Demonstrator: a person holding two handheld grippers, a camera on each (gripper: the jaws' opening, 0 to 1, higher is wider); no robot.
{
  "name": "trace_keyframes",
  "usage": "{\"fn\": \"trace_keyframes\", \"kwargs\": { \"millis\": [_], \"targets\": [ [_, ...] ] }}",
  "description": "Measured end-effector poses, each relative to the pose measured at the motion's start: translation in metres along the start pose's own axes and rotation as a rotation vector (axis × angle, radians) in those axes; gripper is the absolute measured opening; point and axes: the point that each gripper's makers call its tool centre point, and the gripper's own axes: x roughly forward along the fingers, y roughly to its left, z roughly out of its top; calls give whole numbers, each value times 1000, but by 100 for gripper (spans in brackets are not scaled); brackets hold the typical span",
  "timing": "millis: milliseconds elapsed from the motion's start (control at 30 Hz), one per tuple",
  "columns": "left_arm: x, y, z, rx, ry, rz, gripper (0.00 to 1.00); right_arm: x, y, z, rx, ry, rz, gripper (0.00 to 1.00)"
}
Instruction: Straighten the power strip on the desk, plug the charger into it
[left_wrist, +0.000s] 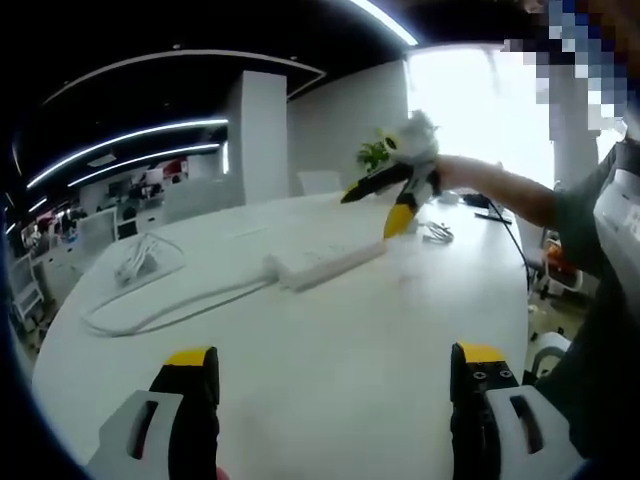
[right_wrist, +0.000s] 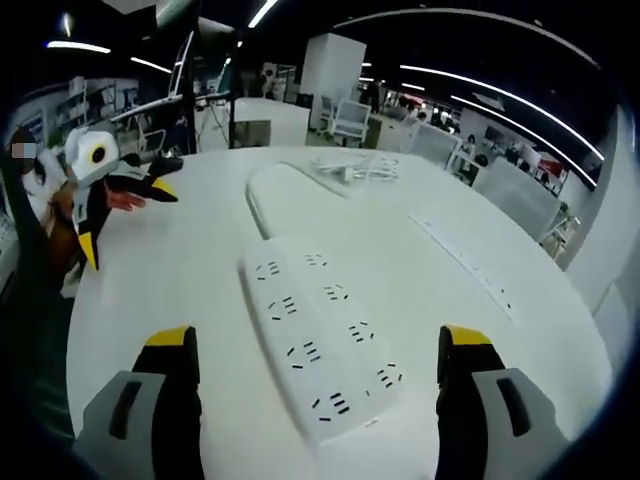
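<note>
While both tongs gape, one power strip (right_wrist: 322, 332) lies flat.

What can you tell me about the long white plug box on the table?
The power strip is a long, flat white bar that looks like plastic, with two rows of socket holes on top and nothing plugged in. It lies flat on the white table, between the open right tongs, untouched. Its white cable curls away across the table.
</note>
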Motion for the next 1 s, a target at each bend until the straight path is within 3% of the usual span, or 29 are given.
{"fn": "trace_keyframes", "kwargs": {
  "millis": [533,1000],
  "targets": [
    [3,-2,0,4,12,-3,99,-30,-16,4,47,-107,-109,100],
    [5,1,2,8,17,11,99,-59,-16,-13,96,-153,-155,100]
  ]
}}
